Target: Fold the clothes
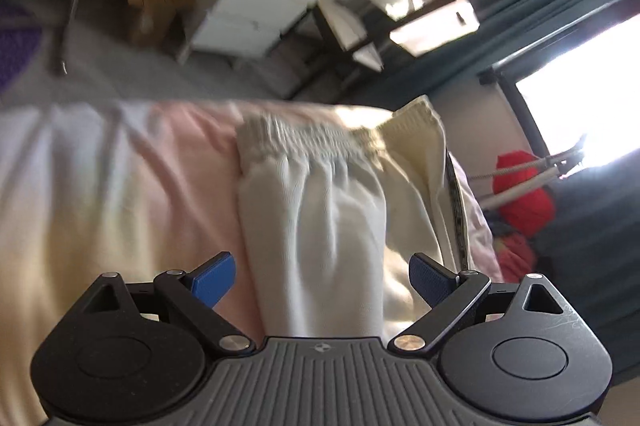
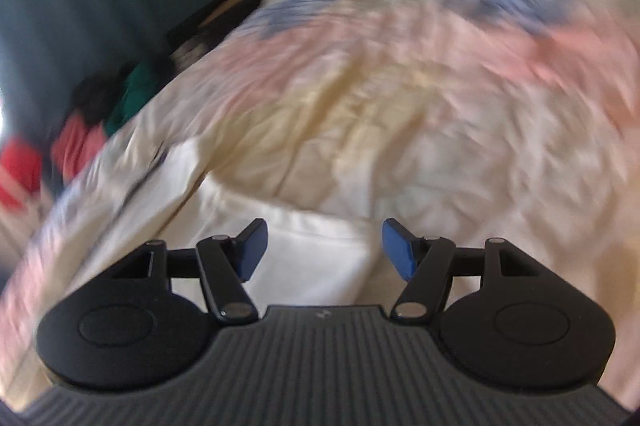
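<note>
Directly ahead in the left wrist view, a white garment (image 1: pixel 320 226) with a gathered elastic waistband lies on a pastel pink-and-yellow bedspread (image 1: pixel 120 186), running from the centre of the frame down to the bottom centre, where it passes between the fingers of the left gripper (image 1: pixel 322 278). Its jaws stand wide, a blue pad (image 1: pixel 214 280) on either side of the cloth, neither one pressing it. The far edge of the bed crosses the middle of the frame; beyond it, at upper centre, stand white drawers (image 1: pixel 256 10), and a bright window (image 1: pixel 580 106) fills the right edge with a red bundle (image 1: pixel 524 194) below it. To the left of the garment the bedspread is bare. In the right wrist view, much blurred, the right gripper (image 2: pixel 324 250) also stands wide, tilted over a folded white corner of the garment (image 2: pixel 312 250) at lower centre. Rumpled bedspread (image 2: pixel 440 106) spreads across the centre and right of that frame, while the bed's edge slants down the left, with dark, green and red clothes (image 2: pixel 80 130) heaped just past it.
</note>
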